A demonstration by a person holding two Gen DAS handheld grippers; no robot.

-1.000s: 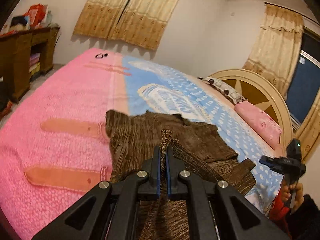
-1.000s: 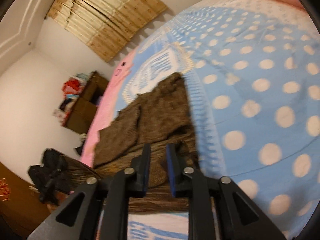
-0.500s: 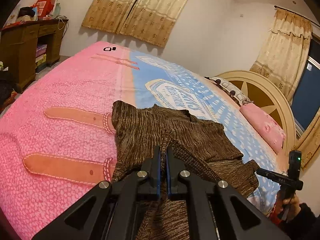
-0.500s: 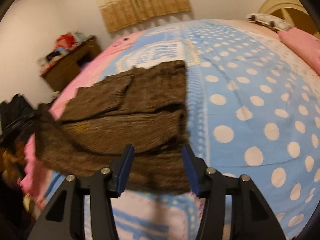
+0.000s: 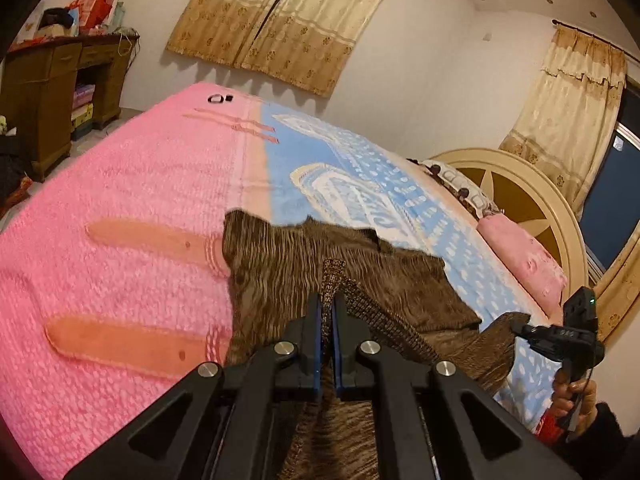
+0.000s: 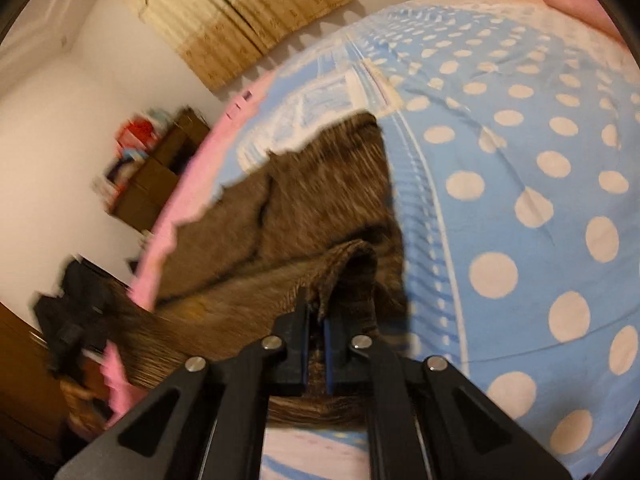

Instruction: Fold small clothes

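Brown ribbed knit garment (image 5: pixel 320 264) lies half-folded, its edge pinched by both left gripper (image 5: pixel 327 312) and right gripper (image 6: pixel 317 312).

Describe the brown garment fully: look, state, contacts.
The brown knit garment is a mottled dark-and-tan ribbed fabric, soft and limp. It lies spread and partly folded on the bed blanket, straddling the pink and blue polka-dot areas, its far edge uneven. The near part is lifted off the bed: the left gripper is shut on a ribbed band, and the right gripper is shut on a bunched fold at the other near corner. The right wrist view is motion-blurred.
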